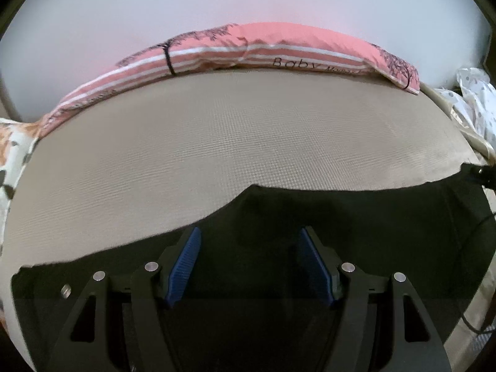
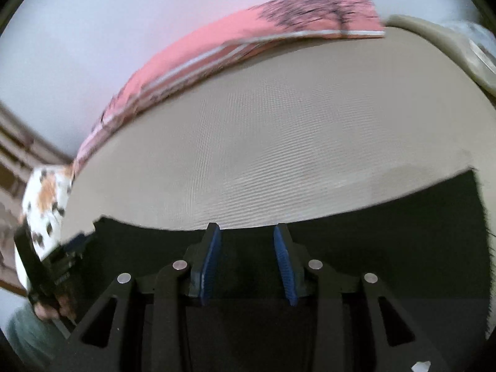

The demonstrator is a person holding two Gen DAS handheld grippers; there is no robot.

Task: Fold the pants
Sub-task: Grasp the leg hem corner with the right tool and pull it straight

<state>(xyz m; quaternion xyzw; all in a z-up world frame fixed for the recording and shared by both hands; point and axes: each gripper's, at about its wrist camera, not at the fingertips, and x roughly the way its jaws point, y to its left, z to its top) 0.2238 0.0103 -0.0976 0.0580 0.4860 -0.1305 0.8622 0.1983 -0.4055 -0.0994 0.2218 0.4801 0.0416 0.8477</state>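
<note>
1. The pants (image 1: 356, 217) are a dark, nearly black cloth lying flat on the near part of the bed (image 1: 217, 142), with their far edge running unevenly across the tan mat; in the right wrist view the same dark pants (image 2: 387, 223) fill the lower right.
2. The left gripper (image 1: 248, 266) hangs just over the pants with its blue pads (image 1: 186, 263) spread wide apart and nothing between them.
3. The right gripper (image 2: 248, 260) sits close to the pants' far edge, its blue pads (image 2: 212, 263) also apart, though narrower than the left, with no cloth caught between.
4. In the right wrist view the left gripper's black body (image 2: 46, 266) shows at the lower left, held by a hand (image 2: 52, 308).
5. The bed carries a tan woven mat (image 2: 279, 142) under the pants.
6. Along the mat's far side lies a pink striped pillow (image 1: 248, 46) printed with black trees and the word "Baby".
7. A white cloth with orange and dark spots (image 1: 15, 148) lies at the left edge of the bed.
8. A white dotted cloth (image 1: 477, 99) is bunched at the right.
9. A pale wall (image 1: 155, 15) rises behind the pillow.
</note>
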